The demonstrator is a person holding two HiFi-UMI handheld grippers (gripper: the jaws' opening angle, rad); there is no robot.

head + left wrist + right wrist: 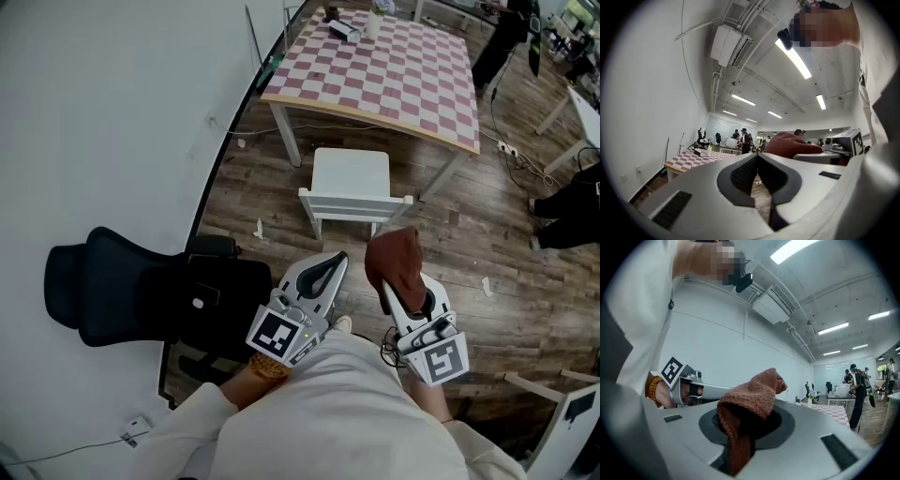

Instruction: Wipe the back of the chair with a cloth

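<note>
Desk with a checked top stands at 12 o'clock on the wood floor. A black chair sits at 9 o'clock by the wall. A white chair stands just below the desk, its back on the near side. The left tongs, at 6 o'clock, are closed tip to tip on nothing. The right tongs, at 5 o'clock, pinch a brown cloth, with the white chair at its 12 o'clock.

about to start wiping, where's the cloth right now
The brown cloth is clamped in the right gripper, low and right of centre in the head view. It is on the person's side of the white chair, beside the shut left gripper.
</note>
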